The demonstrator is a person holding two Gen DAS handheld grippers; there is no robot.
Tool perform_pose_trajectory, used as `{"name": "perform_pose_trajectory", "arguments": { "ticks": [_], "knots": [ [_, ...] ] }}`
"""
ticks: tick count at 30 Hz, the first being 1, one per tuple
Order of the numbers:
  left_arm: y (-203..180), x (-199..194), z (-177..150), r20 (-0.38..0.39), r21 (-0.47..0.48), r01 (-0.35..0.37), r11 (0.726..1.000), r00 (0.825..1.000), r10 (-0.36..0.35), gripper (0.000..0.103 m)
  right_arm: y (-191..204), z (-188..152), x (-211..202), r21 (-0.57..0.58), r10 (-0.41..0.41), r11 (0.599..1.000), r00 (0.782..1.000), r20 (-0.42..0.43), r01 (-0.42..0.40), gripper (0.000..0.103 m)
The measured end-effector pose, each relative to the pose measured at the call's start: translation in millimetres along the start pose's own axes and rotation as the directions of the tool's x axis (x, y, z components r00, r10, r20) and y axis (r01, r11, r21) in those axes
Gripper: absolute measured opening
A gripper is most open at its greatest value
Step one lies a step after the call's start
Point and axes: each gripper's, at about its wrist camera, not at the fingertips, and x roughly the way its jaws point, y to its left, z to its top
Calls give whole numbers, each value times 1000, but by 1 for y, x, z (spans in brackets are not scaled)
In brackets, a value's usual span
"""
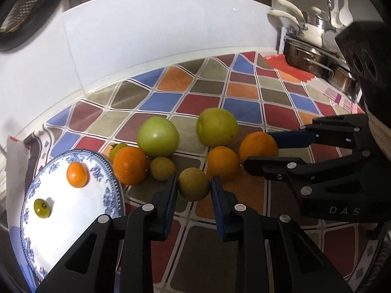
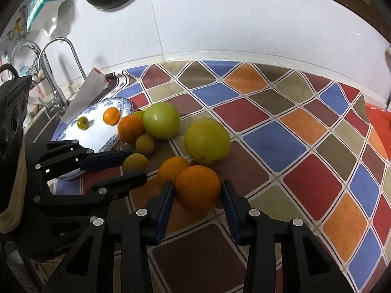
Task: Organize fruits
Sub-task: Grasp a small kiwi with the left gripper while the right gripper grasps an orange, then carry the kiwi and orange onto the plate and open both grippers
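A blue-and-white plate (image 1: 80, 210) at the left holds a small orange (image 1: 77, 174) and a small green fruit (image 1: 42, 208). Loose fruits lie on the chequered cloth: two green apples (image 1: 157, 136) (image 1: 217, 126), several oranges and small olive-brown fruits. My left gripper (image 1: 193, 188) is open, its pads on either side of a small olive-brown fruit (image 1: 193, 183), with small gaps showing. My right gripper (image 2: 197, 194) is open around a large orange (image 2: 198, 188), also with gaps. The same orange shows in the left wrist view (image 1: 258, 147).
A white tiled wall runs along the back. Steel pans and utensils (image 1: 315, 48) stand at the right. A sink with a tap (image 2: 52, 78) lies left of the plate (image 2: 95, 134). The cloth (image 2: 305, 146) stretches to the right.
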Motion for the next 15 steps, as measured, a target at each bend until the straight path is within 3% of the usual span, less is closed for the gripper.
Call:
{"name": "perform_pose_trajectory", "arguments": {
  "ticks": [15],
  "knots": [
    [6, -58, -16, 67, -131, -39, 991, 997, 48, 28, 30, -2, -42, -14, 26, 1000, 996, 90, -25, 41]
  ]
}}
